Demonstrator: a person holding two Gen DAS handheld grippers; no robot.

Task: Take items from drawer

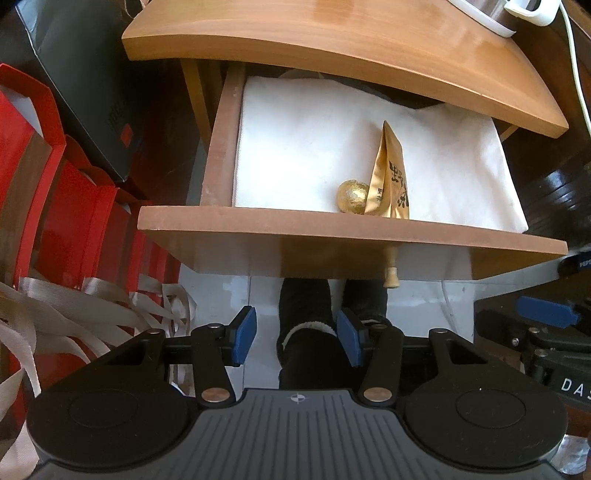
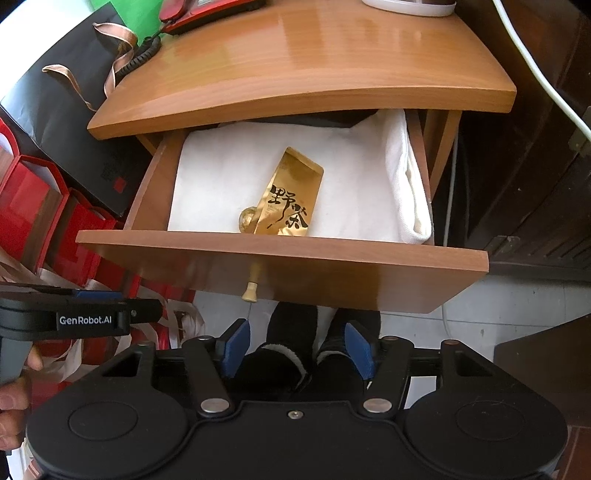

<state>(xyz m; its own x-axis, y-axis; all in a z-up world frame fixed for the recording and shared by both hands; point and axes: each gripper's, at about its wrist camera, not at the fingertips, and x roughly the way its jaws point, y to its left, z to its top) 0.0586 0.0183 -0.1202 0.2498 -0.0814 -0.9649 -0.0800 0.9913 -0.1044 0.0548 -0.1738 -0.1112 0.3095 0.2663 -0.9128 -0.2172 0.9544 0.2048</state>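
The wooden drawer [image 1: 351, 236] of a nightstand stands pulled open; it also shows in the right wrist view [image 2: 280, 254]. Inside, on a folded white cloth [image 1: 306, 147] [image 2: 229, 173], lie a gold packet with black characters [image 1: 391, 173] [image 2: 291, 199] and a gold foil ball [image 1: 352, 195] [image 2: 248, 219] touching its left side. My left gripper [image 1: 297, 339] is open and empty, below the drawer front. My right gripper [image 2: 297, 349] is open and empty, also below the drawer front. The left gripper shows from the side in the right wrist view [image 2: 85, 317].
The nightstand top [image 2: 295, 62] carries a red telephone [image 2: 207, 11] and a white kettle base [image 1: 498, 14]. Red gift bags [image 1: 55, 206] and a black bag [image 1: 85, 85] stand left. A wooden knob [image 2: 250, 288] hangs from the drawer front. Dark furniture [image 2: 535, 166] stands right.
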